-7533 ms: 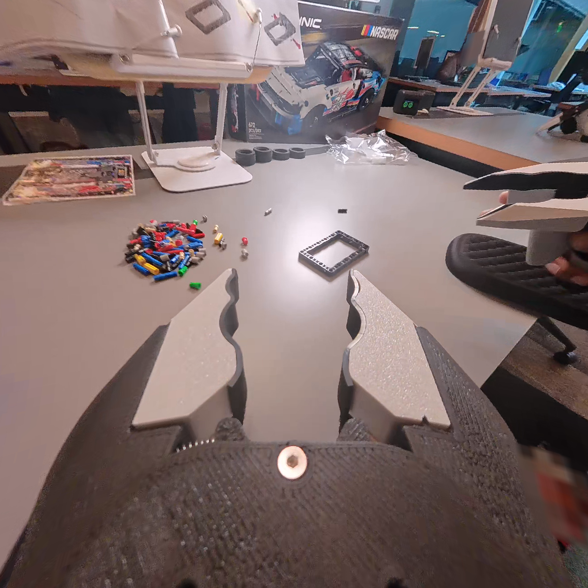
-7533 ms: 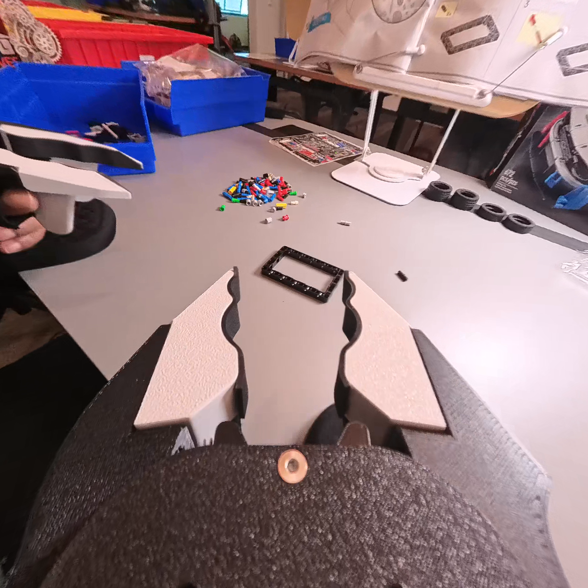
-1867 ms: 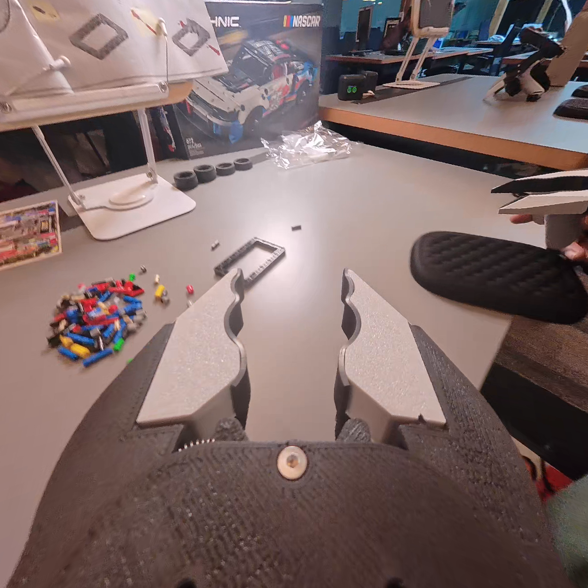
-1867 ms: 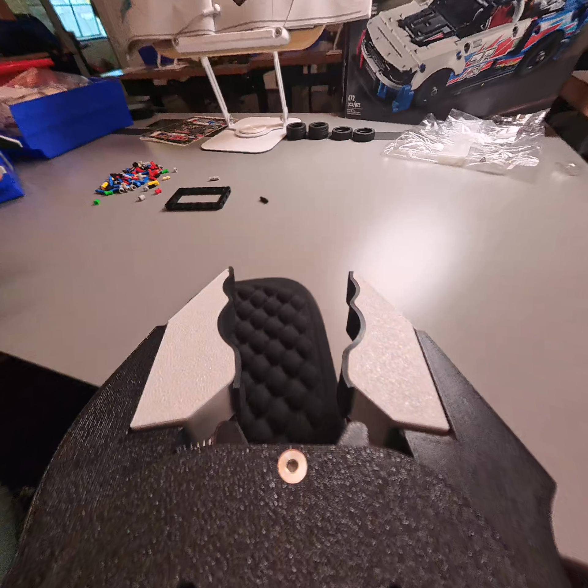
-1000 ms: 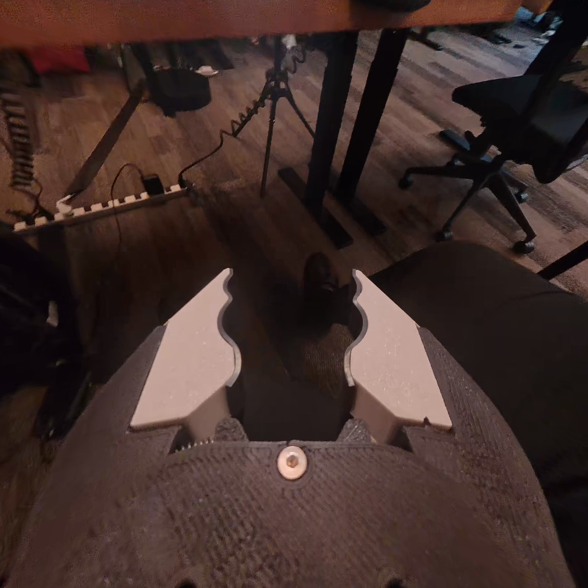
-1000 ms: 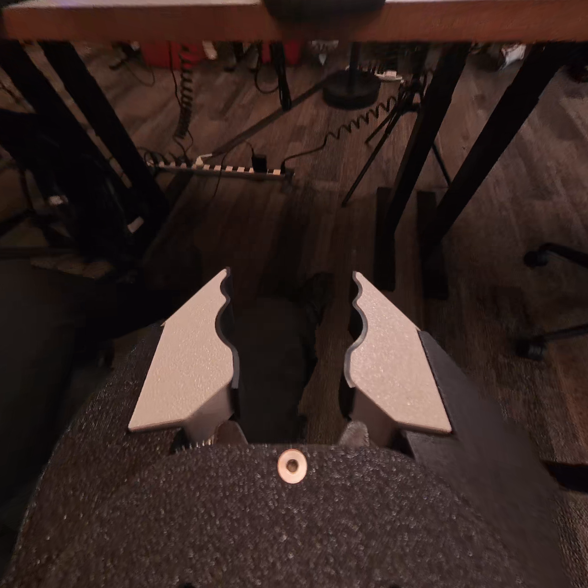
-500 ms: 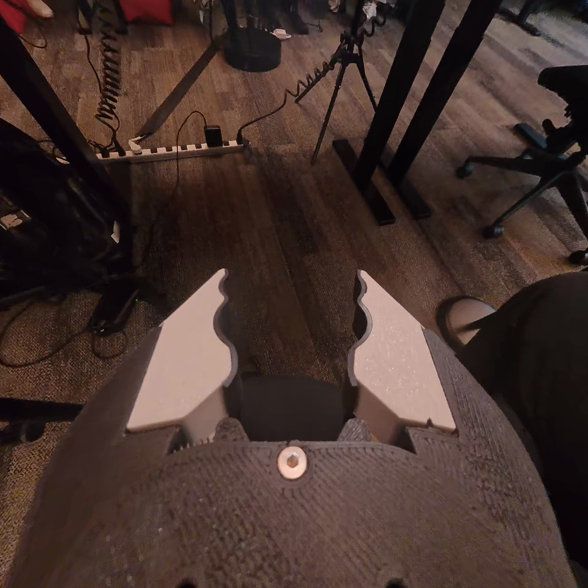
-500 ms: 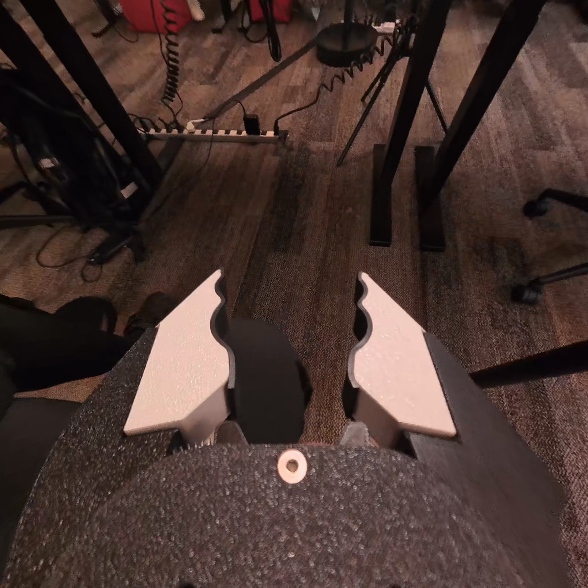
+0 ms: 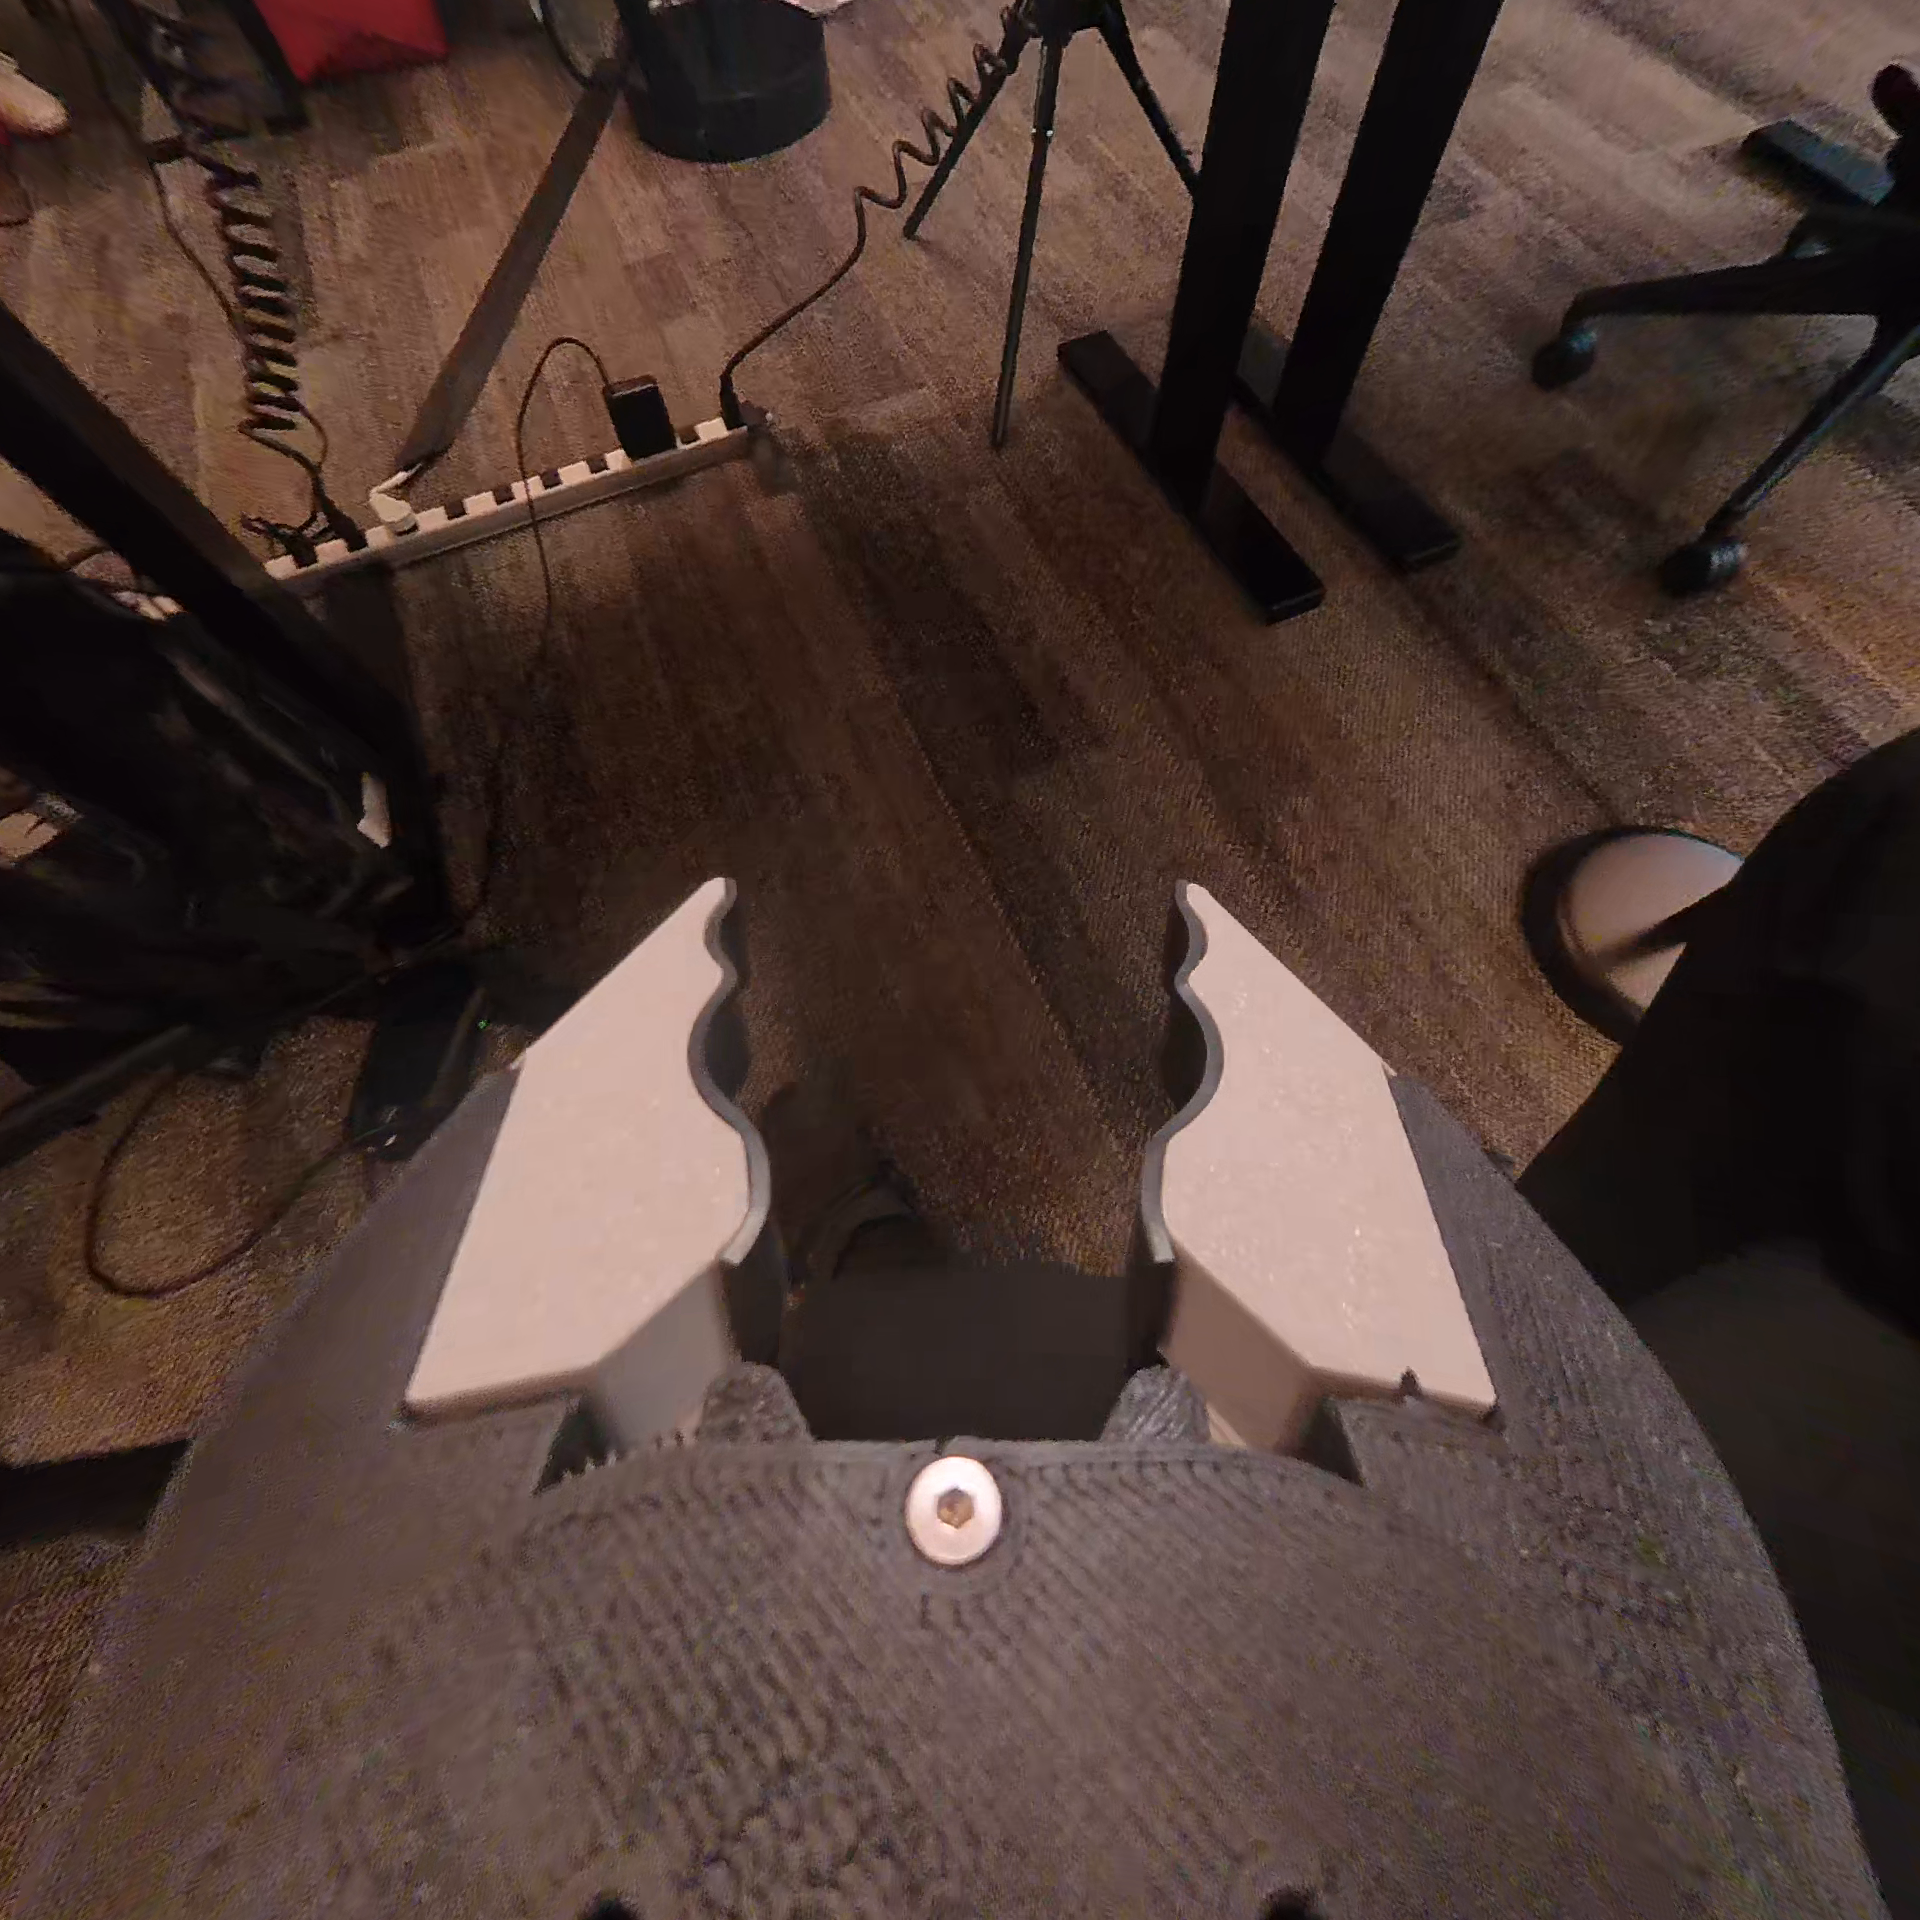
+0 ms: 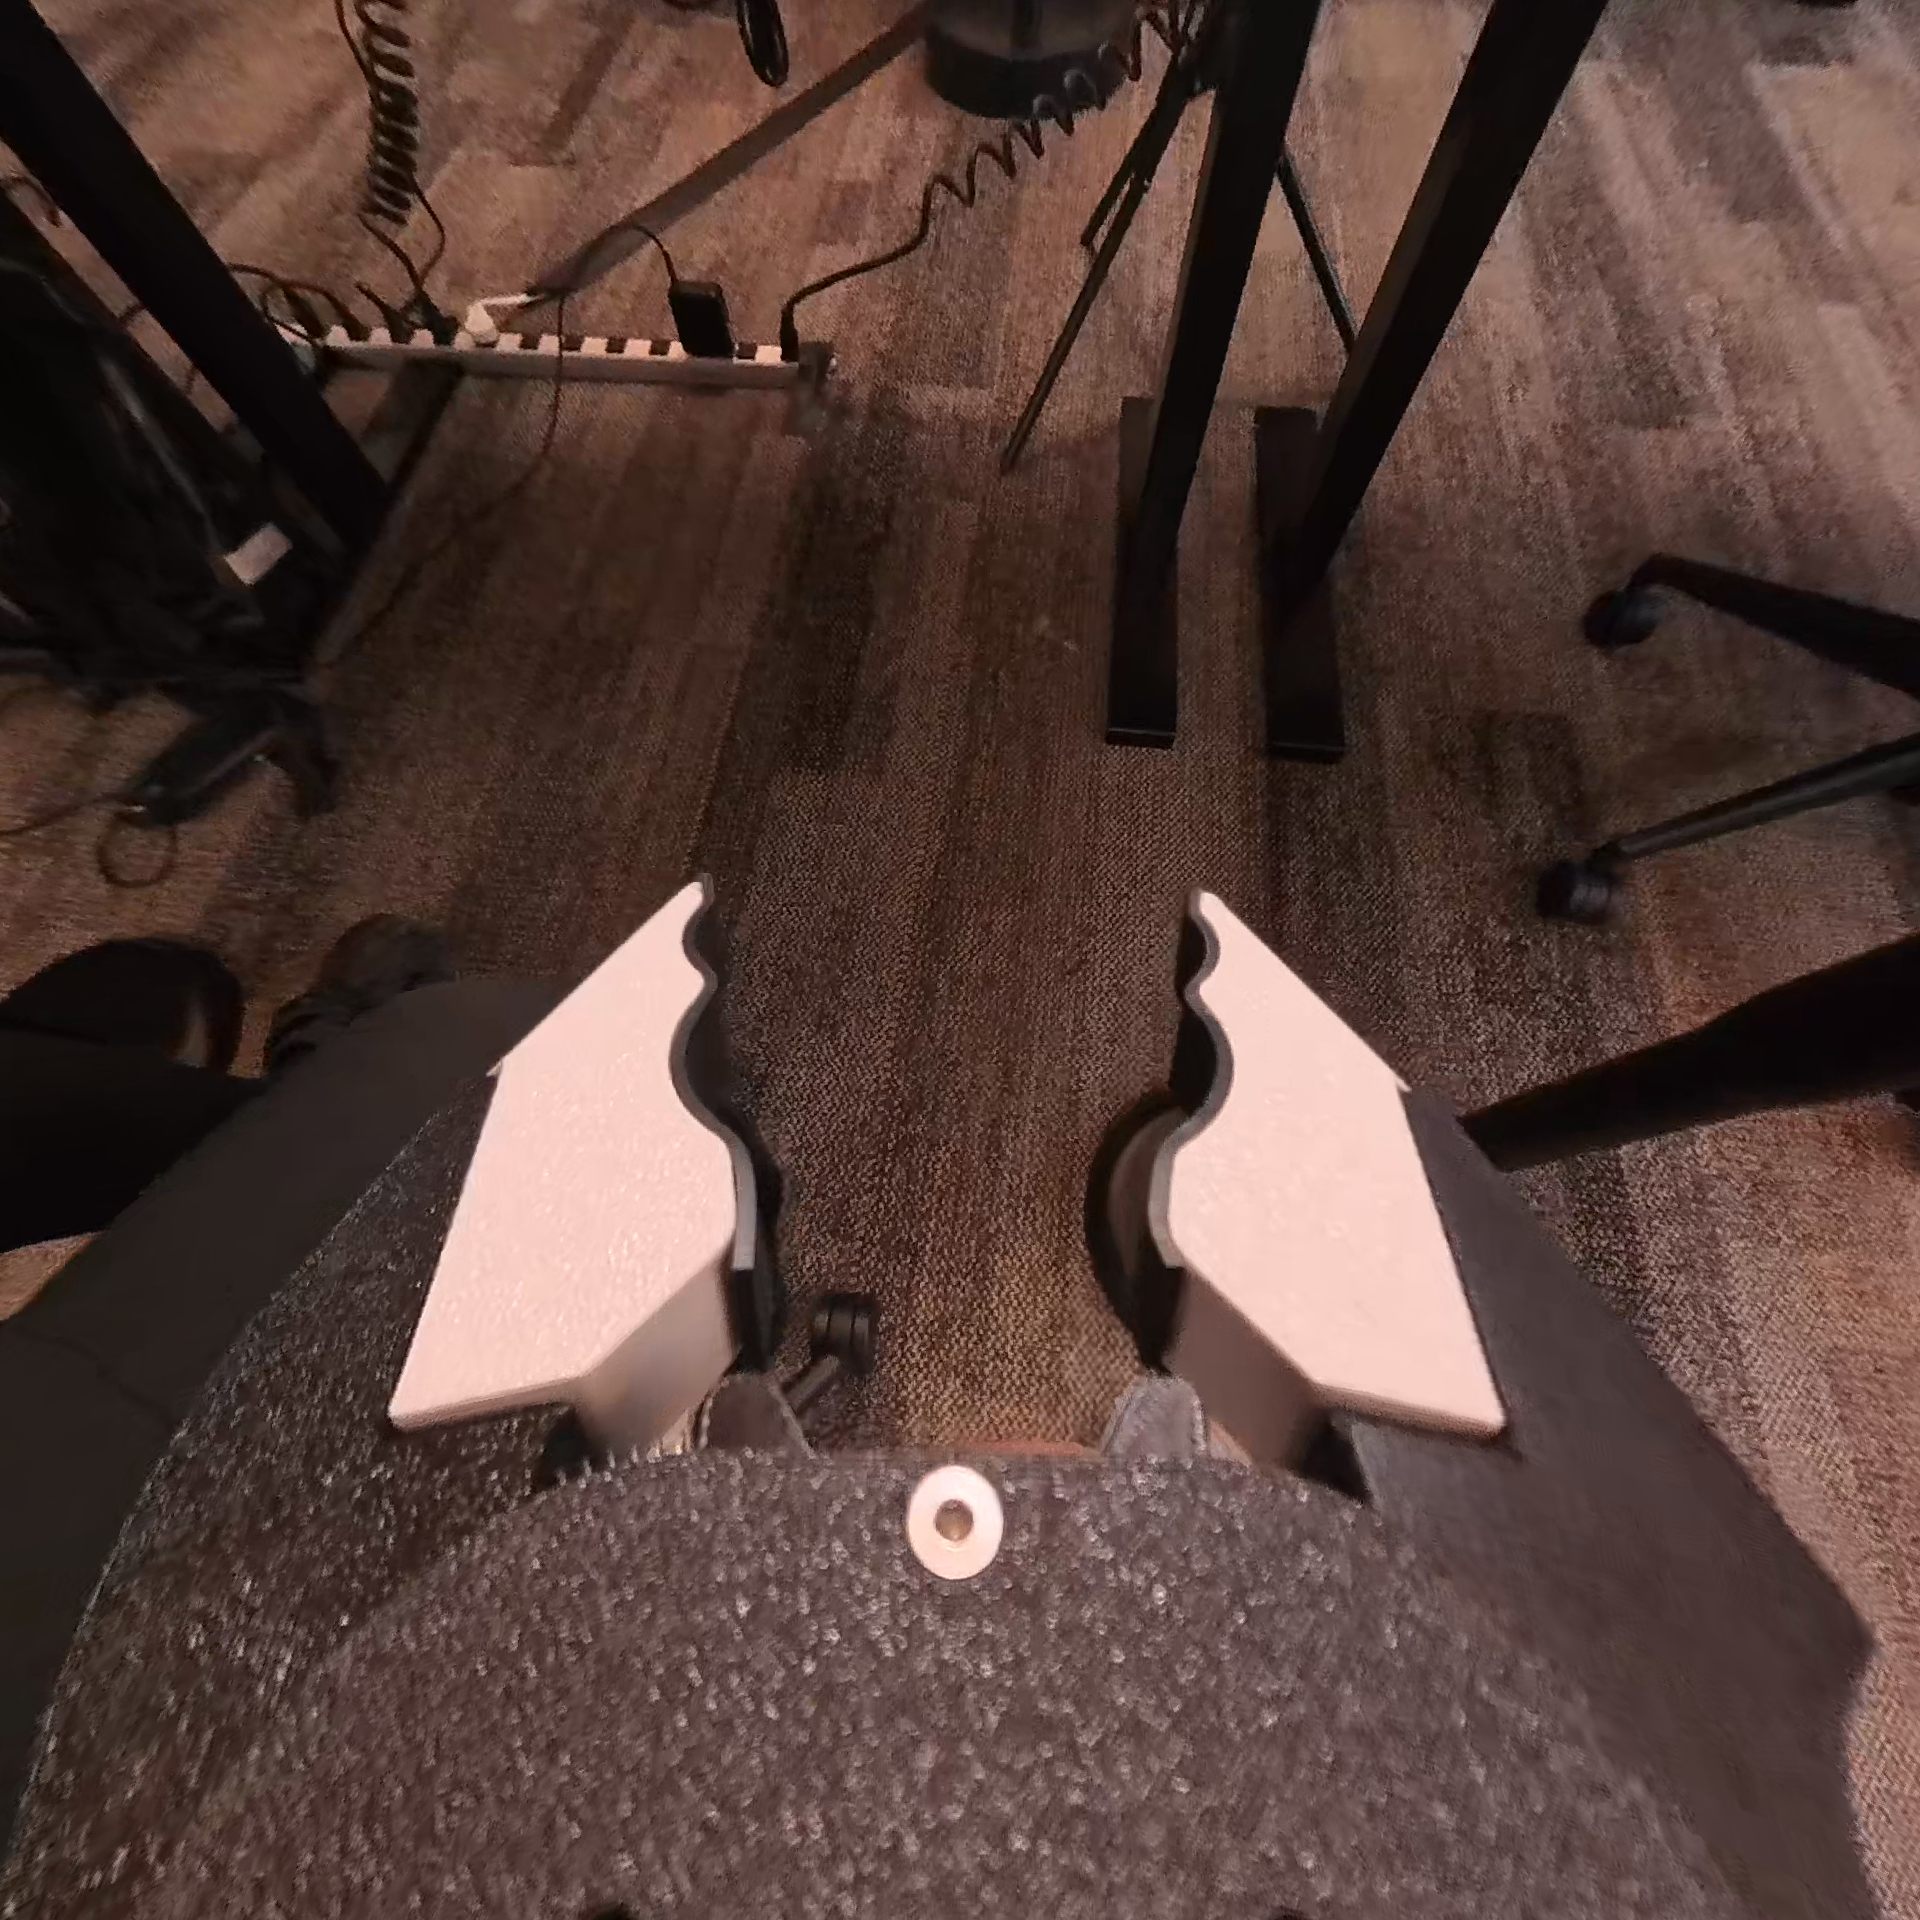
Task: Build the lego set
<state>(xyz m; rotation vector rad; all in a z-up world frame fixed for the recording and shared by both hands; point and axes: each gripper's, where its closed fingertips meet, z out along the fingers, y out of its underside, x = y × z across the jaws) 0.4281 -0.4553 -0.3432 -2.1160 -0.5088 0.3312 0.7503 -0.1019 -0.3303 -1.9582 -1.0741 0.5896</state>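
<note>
No lego pieces show in either view. My left gripper [image 9: 956, 904] is open and empty, pointing down at the carpeted floor under a desk. My right gripper [image 10: 951, 909] is open and empty too, also pointing down at the carpet. Both hang well above the floor and touch nothing. The tabletop is out of view in both.
Black desk legs [image 9: 1216, 260] [image 10: 1174, 364] stand ahead. A white power strip [image 9: 520, 499] [image 10: 582, 348] with cables lies on the floor. An office chair base [image 9: 1745, 312] [image 10: 1714, 727] is at right. A tripod [image 9: 1029, 208] stands farther back. The person's dark-trousered leg [image 9: 1766, 1039] [image 10: 156, 1143] and shoe [image 9: 1631, 914] are close.
Both grippers have tilted further downward; the desk edge has left the top of both views and more floor shows. Both stayed open.
</note>
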